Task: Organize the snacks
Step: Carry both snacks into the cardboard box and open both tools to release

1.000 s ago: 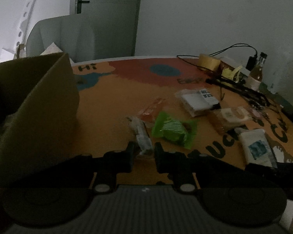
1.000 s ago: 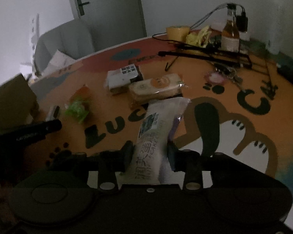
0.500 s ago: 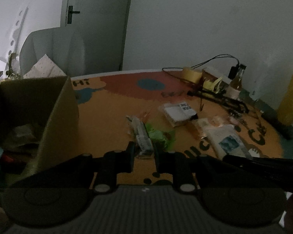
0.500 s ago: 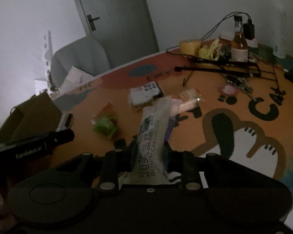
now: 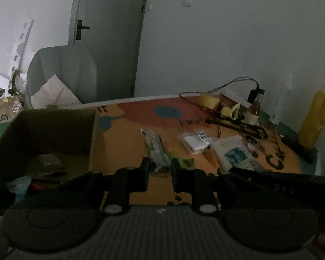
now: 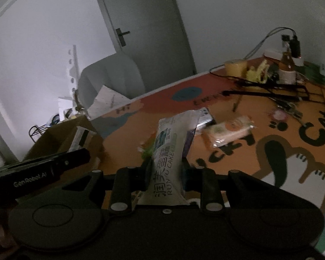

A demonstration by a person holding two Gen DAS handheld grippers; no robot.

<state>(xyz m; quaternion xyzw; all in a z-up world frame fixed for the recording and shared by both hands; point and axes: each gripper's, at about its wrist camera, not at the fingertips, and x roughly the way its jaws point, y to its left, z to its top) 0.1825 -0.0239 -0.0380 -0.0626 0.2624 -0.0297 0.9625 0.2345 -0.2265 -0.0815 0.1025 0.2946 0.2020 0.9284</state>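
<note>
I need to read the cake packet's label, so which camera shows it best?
The right wrist view: the cake packet stands upright in the right gripper, its lettering facing the lens. The left wrist view shows it smaller, side-on, lettering unreadable.

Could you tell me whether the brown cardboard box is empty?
Not empty: the open brown cardboard box holds several dim wrappers on its floor.

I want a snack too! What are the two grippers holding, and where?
Left gripper: slim clear wrapped snack, near end. Right gripper: white cake packet, lower half.
</note>
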